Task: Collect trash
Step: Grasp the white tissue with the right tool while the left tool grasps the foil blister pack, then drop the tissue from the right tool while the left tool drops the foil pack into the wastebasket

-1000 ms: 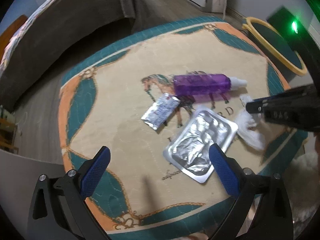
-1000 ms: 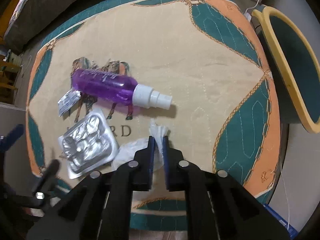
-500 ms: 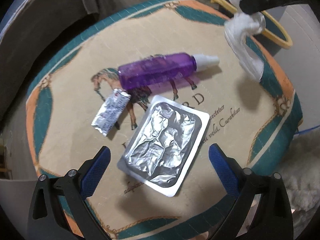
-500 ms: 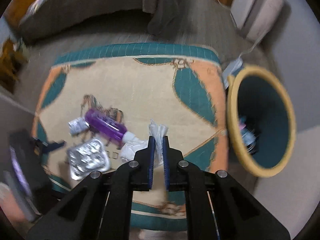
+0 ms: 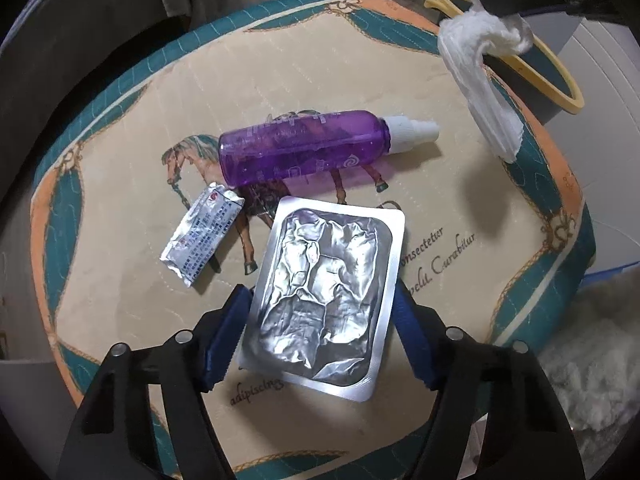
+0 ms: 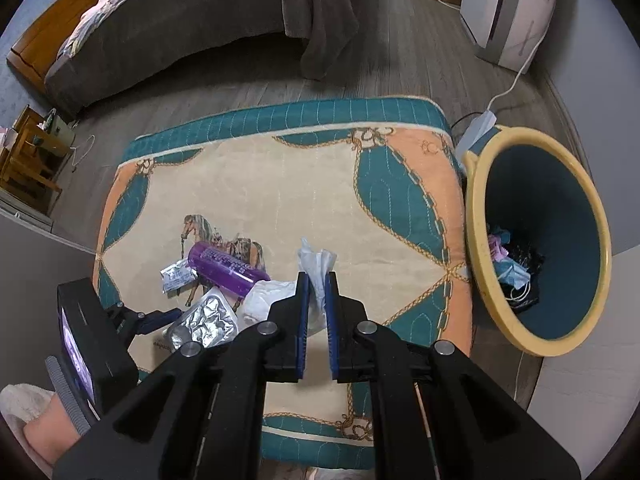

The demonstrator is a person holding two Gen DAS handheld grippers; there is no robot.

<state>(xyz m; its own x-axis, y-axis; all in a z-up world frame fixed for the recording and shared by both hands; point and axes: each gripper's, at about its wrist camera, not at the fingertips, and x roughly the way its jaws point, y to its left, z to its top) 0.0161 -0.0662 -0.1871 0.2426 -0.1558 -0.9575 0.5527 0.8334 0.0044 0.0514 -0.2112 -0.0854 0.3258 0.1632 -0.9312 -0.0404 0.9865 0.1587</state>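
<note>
Your right hand-held gripper (image 6: 316, 292) pinches the white tissue (image 6: 316, 264) aloft; your left hand-held gripper (image 5: 324, 344), half-open, brackets the foil tray (image 5: 326, 300).

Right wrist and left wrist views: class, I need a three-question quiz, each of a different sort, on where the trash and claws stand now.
1. True or false: the right claw grips the white tissue.
2. What lies between the left claw fingers: A purple spray bottle, B foil blister pack, C small sachet?
3. Fill in: the yellow-rimmed bin stands beside the ___ cushion.

Key: 1 true; 2 B; 3 horse-print.
</note>
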